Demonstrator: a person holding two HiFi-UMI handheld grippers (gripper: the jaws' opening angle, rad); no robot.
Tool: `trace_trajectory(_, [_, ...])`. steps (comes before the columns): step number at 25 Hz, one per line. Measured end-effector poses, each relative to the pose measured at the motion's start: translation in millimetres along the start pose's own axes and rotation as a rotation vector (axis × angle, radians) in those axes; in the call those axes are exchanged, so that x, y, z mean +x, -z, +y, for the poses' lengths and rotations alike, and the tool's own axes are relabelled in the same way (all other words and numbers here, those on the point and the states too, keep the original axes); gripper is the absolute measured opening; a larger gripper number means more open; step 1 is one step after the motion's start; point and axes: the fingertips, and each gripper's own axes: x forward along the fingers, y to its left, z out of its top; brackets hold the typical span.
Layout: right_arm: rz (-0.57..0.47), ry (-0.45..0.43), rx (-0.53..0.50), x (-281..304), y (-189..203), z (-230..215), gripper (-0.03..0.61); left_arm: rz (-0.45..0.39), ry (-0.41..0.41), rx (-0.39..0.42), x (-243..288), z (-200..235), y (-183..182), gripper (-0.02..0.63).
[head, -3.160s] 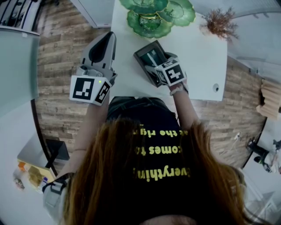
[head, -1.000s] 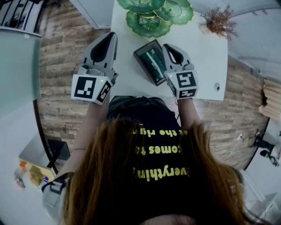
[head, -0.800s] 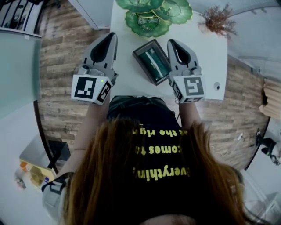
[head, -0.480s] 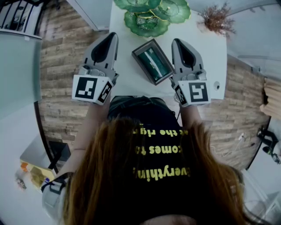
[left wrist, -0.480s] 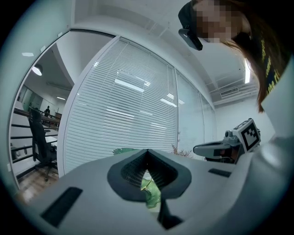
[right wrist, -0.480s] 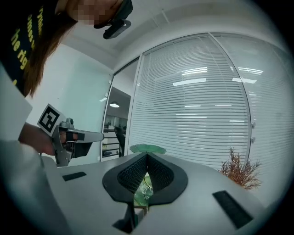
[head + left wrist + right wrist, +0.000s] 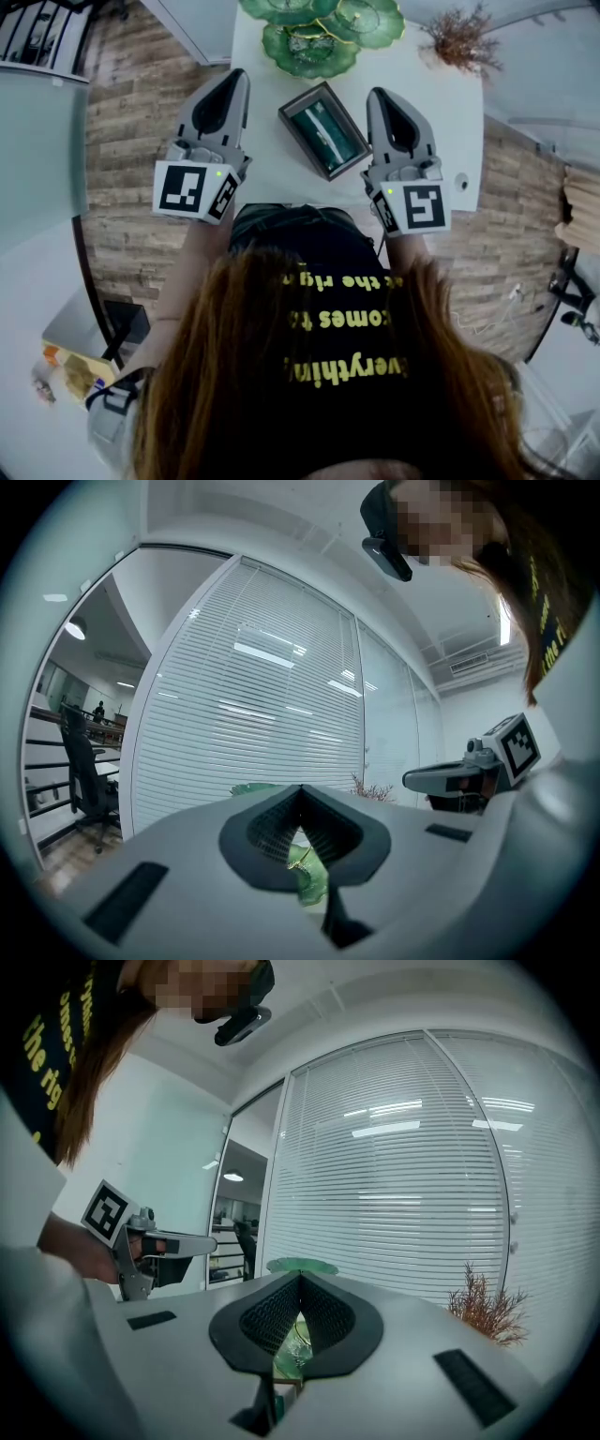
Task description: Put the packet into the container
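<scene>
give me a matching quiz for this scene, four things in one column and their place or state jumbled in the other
Things:
1. packet
2. green dishes
3. dried plant
4. right gripper

Place or state:
A. shut and empty, to the right of the container
B. far right corner of the table
C. lying inside the container
D. far edge of the table, beyond the container

Pairs: 1-C, 2-D, 3-B, 4-A
</scene>
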Motion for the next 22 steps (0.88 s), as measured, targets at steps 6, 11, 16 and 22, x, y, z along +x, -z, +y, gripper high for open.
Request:
trace_trajectory(6, [-0.016, 0.006, 0.042, -1, -6, -8, 0.018, 0.004, 0.008, 0.000, 1, -7, 1, 0.000])
trace_trajectory(11, [-0.026, 0.012, 0.074, -5, -8, -13, 0.018, -0.006, 0.010, -0.001, 3, -13, 1, 0.000])
trace_trajectory(16, [-0.032, 0.014, 0.105, -5, -7, -20, 0.018, -0.003, 0.020, -0.002, 7, -19, 3, 0.000])
trace_trajectory(22, [-0.028, 0.019, 0.129, -7, -4, -23, 0.018, -0.003, 0.021, -0.001, 8, -21, 3, 0.000])
